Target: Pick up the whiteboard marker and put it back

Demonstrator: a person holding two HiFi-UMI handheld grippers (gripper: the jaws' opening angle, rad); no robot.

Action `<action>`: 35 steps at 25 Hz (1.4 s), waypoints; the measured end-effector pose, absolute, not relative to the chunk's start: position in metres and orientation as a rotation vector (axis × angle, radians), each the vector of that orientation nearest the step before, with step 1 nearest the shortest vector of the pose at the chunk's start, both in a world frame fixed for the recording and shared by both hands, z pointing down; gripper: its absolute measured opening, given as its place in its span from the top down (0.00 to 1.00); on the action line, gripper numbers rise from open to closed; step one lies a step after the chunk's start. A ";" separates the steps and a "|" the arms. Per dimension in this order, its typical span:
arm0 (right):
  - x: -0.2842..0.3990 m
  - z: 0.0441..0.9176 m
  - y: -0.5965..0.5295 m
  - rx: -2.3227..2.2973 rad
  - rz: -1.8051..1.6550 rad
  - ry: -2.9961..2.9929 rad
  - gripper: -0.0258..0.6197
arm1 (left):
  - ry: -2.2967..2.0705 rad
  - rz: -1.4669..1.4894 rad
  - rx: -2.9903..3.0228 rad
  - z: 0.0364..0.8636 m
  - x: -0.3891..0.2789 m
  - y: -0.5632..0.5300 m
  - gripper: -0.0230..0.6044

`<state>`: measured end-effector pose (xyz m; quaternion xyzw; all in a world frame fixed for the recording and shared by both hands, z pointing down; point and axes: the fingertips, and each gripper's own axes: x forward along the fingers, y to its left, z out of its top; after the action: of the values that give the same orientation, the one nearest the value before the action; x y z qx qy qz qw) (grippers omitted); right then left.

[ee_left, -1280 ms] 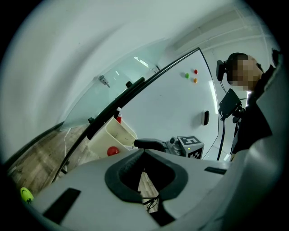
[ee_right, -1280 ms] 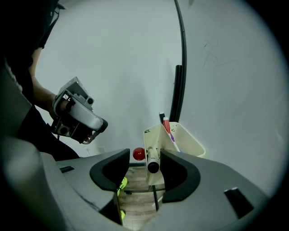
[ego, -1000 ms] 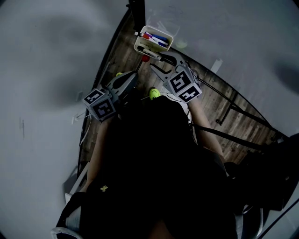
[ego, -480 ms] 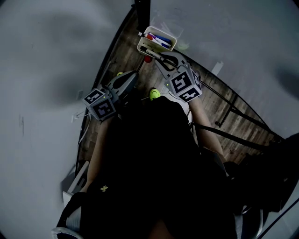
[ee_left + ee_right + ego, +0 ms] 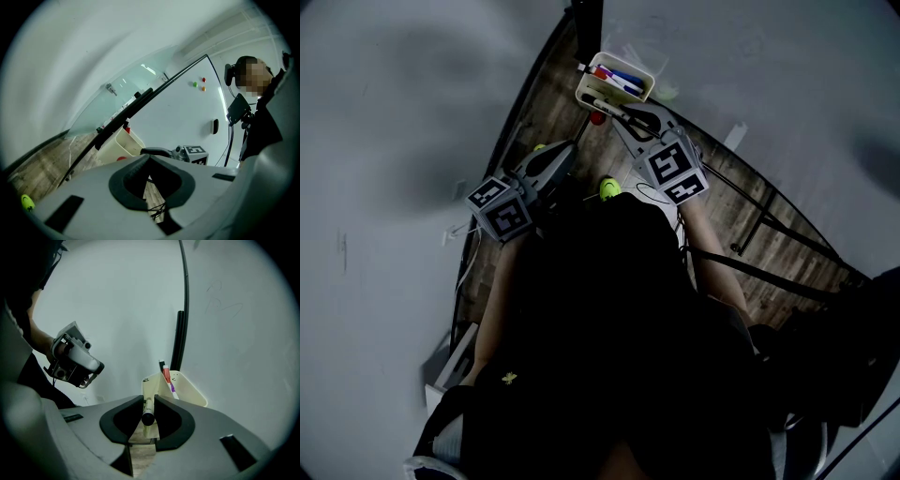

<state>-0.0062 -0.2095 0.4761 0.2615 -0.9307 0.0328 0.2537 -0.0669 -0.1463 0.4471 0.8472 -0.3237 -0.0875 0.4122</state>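
- Whiteboard marker (image 5: pixel 148 411): a cream barrel with a black cap facing the camera, lying lengthwise between the jaws of the right gripper (image 5: pixel 148 402). Its far end reaches the near wall of the holder (image 5: pixel 190 391).
- Right gripper: the jaws are narrowed onto the marker, with both pads pressing on its barrel.
- Change over 1 second: the right jaws, which stood wide apart around the marker, have just been closing onto it. The left gripper (image 5: pixel 149 157) keeps its place.
- Left gripper: held off to the side, well apart from the holder. Its jaw tips meet with nothing between them.
- Holder: a cream open tray at the foot of the whiteboard (image 5: pixel 178 117). It contains 1 red and 1 purple marker, leaning against the far side.
- Floor: 1 yellow-green ball (image 5: pixel 609 187) lies between the 2 grippers in the head view.
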 end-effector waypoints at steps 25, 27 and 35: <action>0.004 0.427 -0.204 0.765 0.049 -2.591 0.85 | -0.780 -0.249 2.178 0.438 -0.050 -0.141 0.96; 0.006 0.420 -0.199 0.766 0.046 -2.604 0.85 | -0.779 -0.254 2.188 0.433 -0.046 -0.139 0.96; 0.009 0.408 -0.196 0.788 0.045 -2.633 0.85 | -0.759 -0.255 2.206 0.435 -0.040 -0.138 0.96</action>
<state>0.0090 -0.1959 0.4076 0.2813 -0.9394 0.0159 0.1953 -0.0404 -0.1383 0.4347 0.8668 -0.2981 -0.1001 0.3870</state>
